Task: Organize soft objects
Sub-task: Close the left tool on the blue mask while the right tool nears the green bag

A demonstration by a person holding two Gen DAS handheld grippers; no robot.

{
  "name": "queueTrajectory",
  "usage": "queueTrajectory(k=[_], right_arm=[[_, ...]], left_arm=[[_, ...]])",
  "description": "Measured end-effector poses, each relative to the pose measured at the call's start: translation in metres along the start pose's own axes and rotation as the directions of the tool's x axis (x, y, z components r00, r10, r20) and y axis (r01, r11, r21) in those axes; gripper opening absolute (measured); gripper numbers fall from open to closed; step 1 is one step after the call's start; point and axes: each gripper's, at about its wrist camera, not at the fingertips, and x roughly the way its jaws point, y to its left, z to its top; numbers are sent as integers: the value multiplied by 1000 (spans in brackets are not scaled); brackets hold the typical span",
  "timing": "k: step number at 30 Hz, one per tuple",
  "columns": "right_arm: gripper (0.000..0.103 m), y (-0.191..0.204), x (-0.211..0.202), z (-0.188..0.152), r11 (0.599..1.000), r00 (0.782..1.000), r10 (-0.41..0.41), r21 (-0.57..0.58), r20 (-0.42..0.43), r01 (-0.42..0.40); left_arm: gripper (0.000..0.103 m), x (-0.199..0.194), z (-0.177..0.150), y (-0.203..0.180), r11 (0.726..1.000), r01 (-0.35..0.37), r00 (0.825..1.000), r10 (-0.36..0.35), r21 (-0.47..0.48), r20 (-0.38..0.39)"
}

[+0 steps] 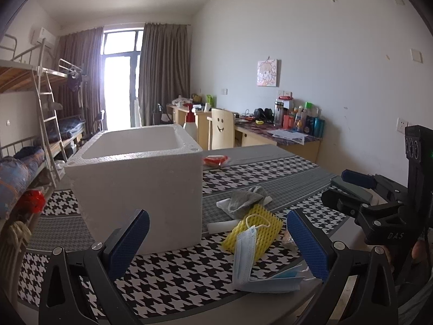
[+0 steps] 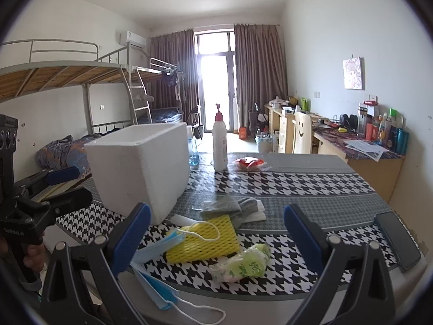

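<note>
Two wrist views of a table covered in black-and-white houndstooth cloth [image 2: 284, 181]. The interior of the white foam box [image 1: 135, 187] is only partly visible in the left wrist view and hidden in the right wrist view, so its contents cannot be told. A crumpled clear plastic bag with green print [image 2: 240, 264] is largely hidden behind the right finger in the left wrist view.

The left gripper [image 1: 216, 241] has its blue-padded fingers spread wide and holds nothing; the right gripper [image 2: 216, 237] is likewise spread and empty. Both hover at the near table edge.

The soft items lie in a loose cluster just right of the box: a yellow foam mesh sleeve [image 2: 203, 239], light blue face masks [image 2: 155, 246] overlapping its near end and overhanging the table edge, a grey sock [image 2: 227, 207] behind it, and white tissue [image 2: 258, 212] under the sock. A dark phone [image 2: 397, 241] lies near the right edge.

Bare cloth lies open to the right of the cluster. At the far edge stand a white pump bottle [image 2: 219, 146] and a red-and-white packet [image 2: 250, 162], well apart from the cluster.
</note>
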Motion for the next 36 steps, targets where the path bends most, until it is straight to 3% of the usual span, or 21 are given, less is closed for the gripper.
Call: queueTrajectory(k=[24, 36], right_arm=[[100, -19, 16, -28, 998, 992, -35, 43, -124, 41], [100, -29, 29, -42, 995, 983, -43, 77, -180, 58]], left_arm=[[102, 30, -26, -12, 999, 37, 990, -33, 24, -140], [102, 51, -41, -15, 1000, 17, 975, -12, 21, -221]])
